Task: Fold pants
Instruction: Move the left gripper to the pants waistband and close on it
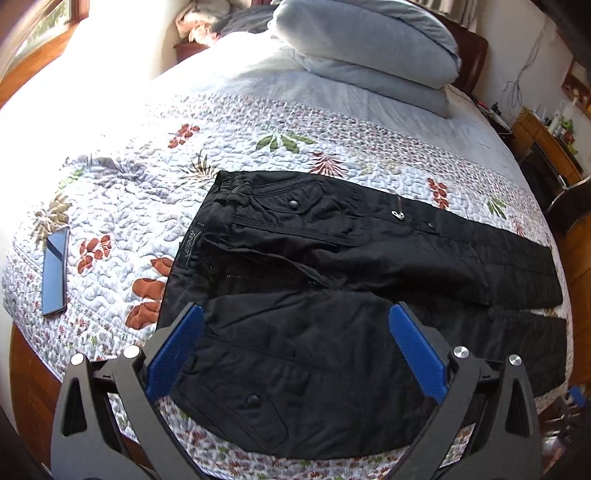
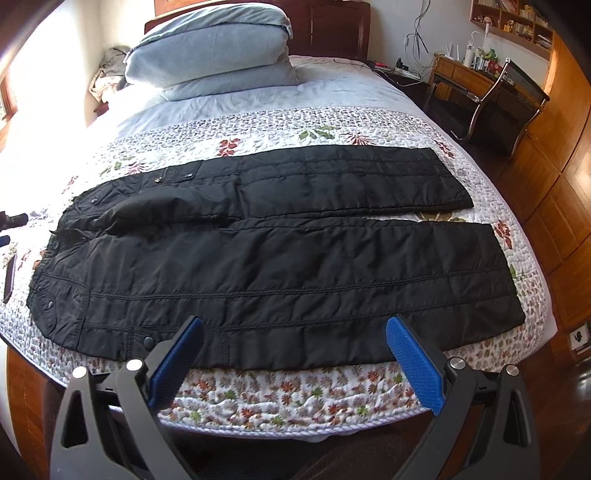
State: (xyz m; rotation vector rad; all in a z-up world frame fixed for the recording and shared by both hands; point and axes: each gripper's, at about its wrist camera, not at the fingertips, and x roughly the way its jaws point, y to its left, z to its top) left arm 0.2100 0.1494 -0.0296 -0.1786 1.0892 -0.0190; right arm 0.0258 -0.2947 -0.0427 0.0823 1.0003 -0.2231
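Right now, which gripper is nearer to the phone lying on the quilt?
Left. The left gripper hovers open over the waist end of the black pants, with the phone just beyond that end. The right gripper is open at mid-leg, farther away.

In the left wrist view, the left tongs (image 1: 295, 347) cover the near waist corner of the pants (image 1: 332, 258), and the lower leg's hem at the right edge of the frame sinks into shadow. The white label (image 1: 190, 245) inside the waistband is too small to read. In the right wrist view, the phone (image 2: 9, 277) at the left edge shows only as a thin dark sliver. Items on the desk (image 2: 454, 68) at the upper right are too small to identify. The window (image 1: 48, 22) at the upper left is cut off and blown out by glare.
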